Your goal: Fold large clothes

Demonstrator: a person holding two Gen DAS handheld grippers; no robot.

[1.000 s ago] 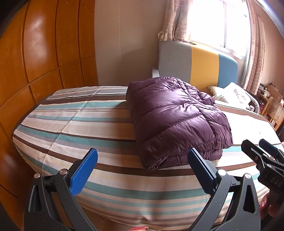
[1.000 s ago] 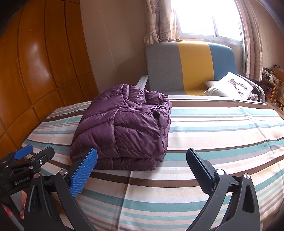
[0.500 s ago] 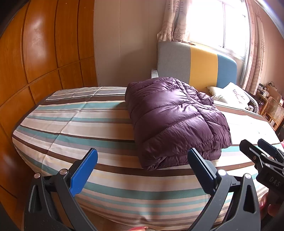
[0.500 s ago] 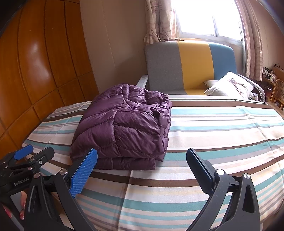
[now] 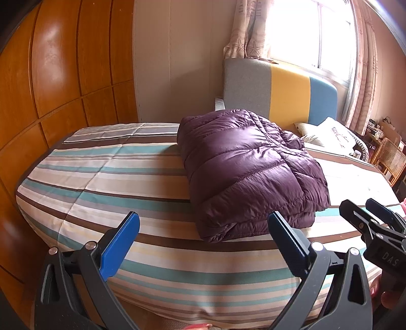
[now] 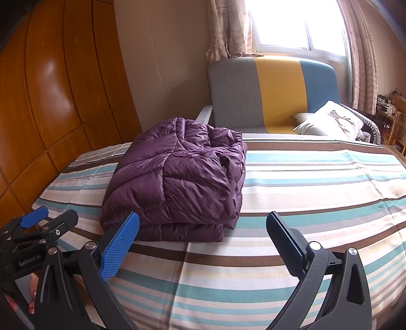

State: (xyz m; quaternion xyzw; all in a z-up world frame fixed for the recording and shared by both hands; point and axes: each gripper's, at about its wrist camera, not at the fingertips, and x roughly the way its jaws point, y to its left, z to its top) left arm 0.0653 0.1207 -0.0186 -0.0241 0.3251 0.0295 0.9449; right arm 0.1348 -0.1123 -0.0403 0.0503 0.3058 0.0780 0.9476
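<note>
A purple quilted down jacket (image 5: 248,172) lies folded in a thick rectangular bundle on the striped bed (image 5: 106,177). It also shows in the right wrist view (image 6: 180,185). My left gripper (image 5: 203,226) is open and empty, held back from the bed's near edge, to the left of the jacket's front. My right gripper (image 6: 203,226) is open and empty, held back at the near edge, just right of the jacket's front. Each gripper shows at the edge of the other's view: the right one (image 5: 368,210) and the left one (image 6: 48,215).
The bed (image 6: 317,182) has a grey, yellow and blue headboard (image 6: 266,91) with pillows (image 6: 330,121) at the far right. Wooden wardrobe panels (image 5: 50,76) run along the left. A wicker chair (image 5: 390,157) stands at the right, a curtained window (image 6: 291,22) behind.
The left wrist view has shifted slightly, so the jacket sits a little higher in it. The jacket has not moved. Both grippers stay open.
</note>
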